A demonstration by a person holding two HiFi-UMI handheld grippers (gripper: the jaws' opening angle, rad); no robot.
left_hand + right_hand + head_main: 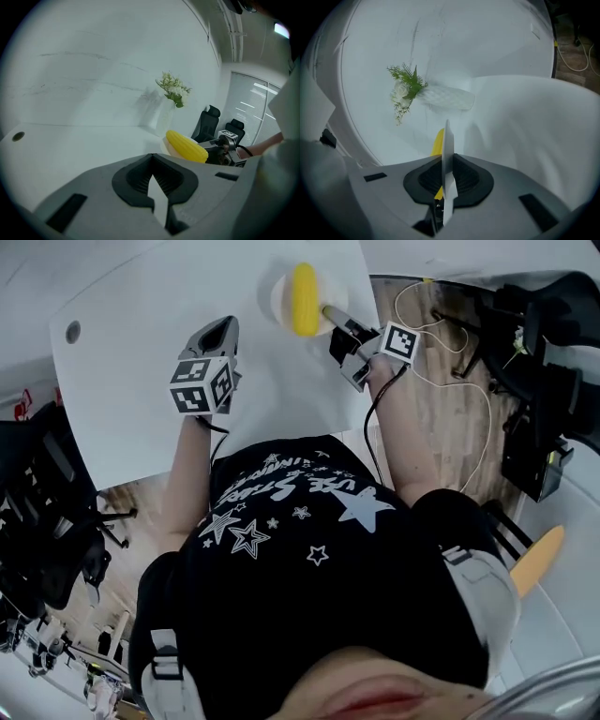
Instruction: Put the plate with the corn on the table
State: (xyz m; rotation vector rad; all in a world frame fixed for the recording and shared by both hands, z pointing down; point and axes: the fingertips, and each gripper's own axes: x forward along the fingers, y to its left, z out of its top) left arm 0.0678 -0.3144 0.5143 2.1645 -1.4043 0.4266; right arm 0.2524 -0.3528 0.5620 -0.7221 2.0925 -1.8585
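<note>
**A:** Nearest entries first, please.

**B:** Entry one: left claw (157, 192), quantity one, above the near part of the white desk (131, 381). Its jaws stand a thin slit apart, with bare desk showing through the gap. It holds nothing.

**A:** And the other?

**B:** Entry two: right claw (446, 176), quantity one. Its jaws are closed on the rim of the plate (446, 140), which shows edge-on between them in the right gripper view.

**A:** Where is the task's piece?

**B:** One plate, pale and round, with one yellow corn cob (303, 298) lying across it. It is over the far right part of the desk, close to the edge. The right claw grips its rim on the right, on the side toward the person. Whether its base touches the desk cannot be told.

**A:** Beyond that?

**B:** One white vase (164, 121) stands upright on the desk past the plate. It holds one bunch of white and green flowers (174, 89). There is one small round hole (18, 136) in the desk near its left edge.

**A:** Anything off the desk?

**B:** Two black office chairs (209, 123) stand behind the plate in the left gripper view. One pale cable (450, 371) lies looped on the wooden floor to the desk's right.
</note>
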